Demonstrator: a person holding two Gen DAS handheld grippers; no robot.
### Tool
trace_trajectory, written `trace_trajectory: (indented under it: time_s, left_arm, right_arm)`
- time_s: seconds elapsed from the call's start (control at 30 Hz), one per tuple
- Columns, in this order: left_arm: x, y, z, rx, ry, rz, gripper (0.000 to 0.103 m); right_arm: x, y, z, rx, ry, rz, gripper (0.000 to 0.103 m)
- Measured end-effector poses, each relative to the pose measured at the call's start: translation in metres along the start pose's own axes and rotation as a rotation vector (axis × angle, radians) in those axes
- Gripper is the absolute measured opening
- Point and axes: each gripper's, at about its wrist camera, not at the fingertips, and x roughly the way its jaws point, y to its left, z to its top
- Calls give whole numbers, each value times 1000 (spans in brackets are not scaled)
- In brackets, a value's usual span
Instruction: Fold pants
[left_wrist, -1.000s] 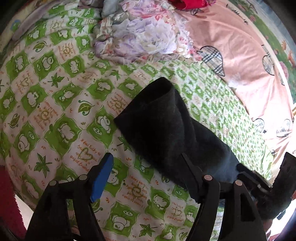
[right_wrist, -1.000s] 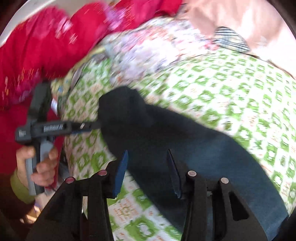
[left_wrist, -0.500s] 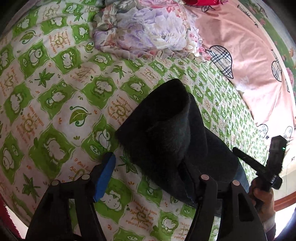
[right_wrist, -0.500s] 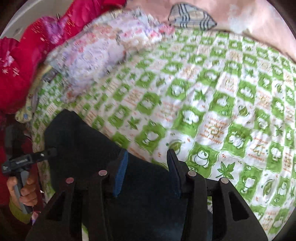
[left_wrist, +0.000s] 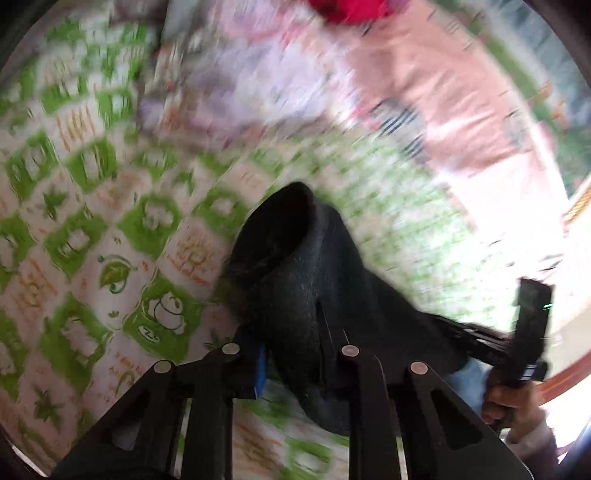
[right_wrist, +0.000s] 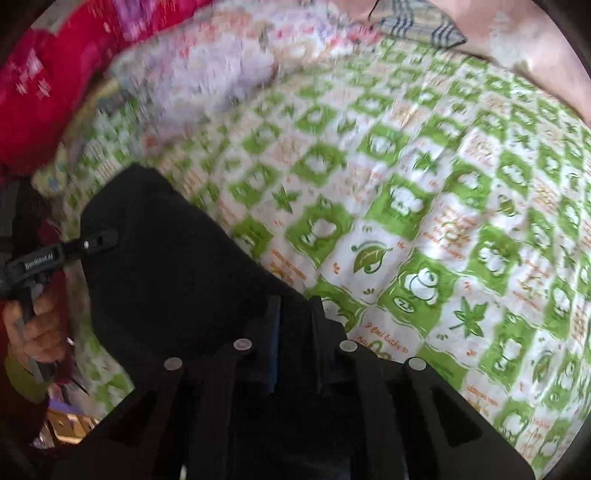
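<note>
The dark pants lie on a green and white patterned bedsheet. My left gripper is shut on the pants' edge, with the cloth bunched between its fingers. In the right wrist view the pants spread to the left, and my right gripper is shut on their dark cloth. The right gripper also shows at the right in the left wrist view, and the left gripper shows at the left in the right wrist view. Both views are blurred.
A floral quilt and a red blanket lie at the far side of the bed. A pink sheet with plaid hearts lies to the right. The bedsheet stretches to the right of the pants.
Both grippers have closed from open onto the pants' cloth. The left view has turned blurry with motion, and the pants' edge is now bunched up at the left fingers.
</note>
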Motion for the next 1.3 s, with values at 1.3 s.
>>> trace_trajectory:
  time_s: [1.3]
  left_arm:
    - [-1, -22, 3, 377, -191, 409, 54]
  right_arm:
    - [-67, -13, -50, 203, -315, -215, 47]
